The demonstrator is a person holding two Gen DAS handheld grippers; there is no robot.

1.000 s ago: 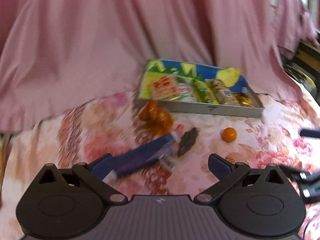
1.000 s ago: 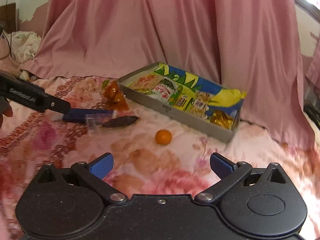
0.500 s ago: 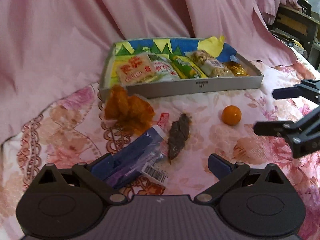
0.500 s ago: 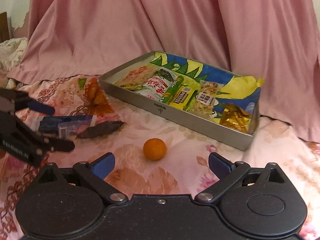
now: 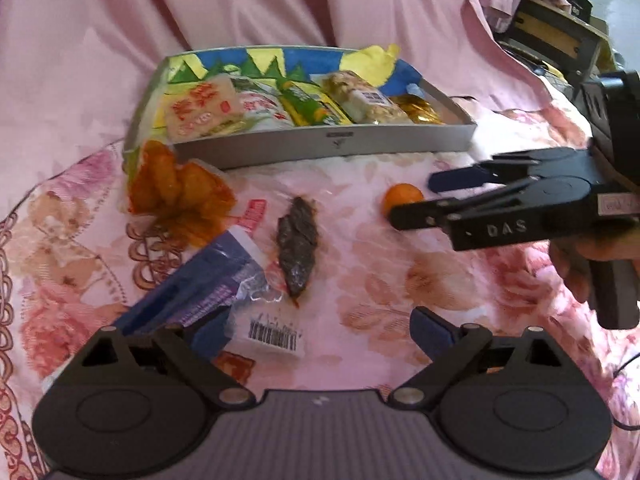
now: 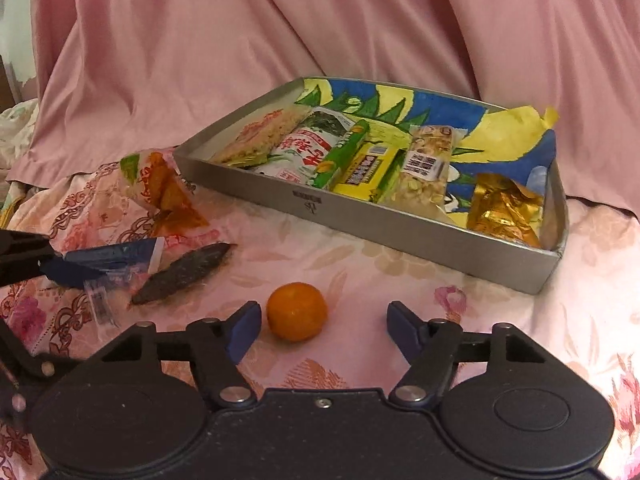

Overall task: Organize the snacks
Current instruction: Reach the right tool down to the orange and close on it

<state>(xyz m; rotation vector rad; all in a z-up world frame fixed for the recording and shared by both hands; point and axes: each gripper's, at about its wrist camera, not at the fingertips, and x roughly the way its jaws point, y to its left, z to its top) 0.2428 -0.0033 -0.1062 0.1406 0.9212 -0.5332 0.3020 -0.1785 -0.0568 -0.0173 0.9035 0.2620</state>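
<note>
Starting at the left, the left gripper [image 5: 316,322] hangs wide open over the blue foil snack packet [image 5: 200,288], one pad [image 5: 210,336] on its clear end; closing there risks pinching only film, so the packet could slide free. Further right, the right gripper [image 6: 320,326], jaws just narrowing and half open, brackets the small round orange fruit [image 6: 297,311] without pressing it. Uneven contact could roll it away across the floral cloth [image 6: 360,272], short of the grey metal tray [image 6: 400,232].
</note>
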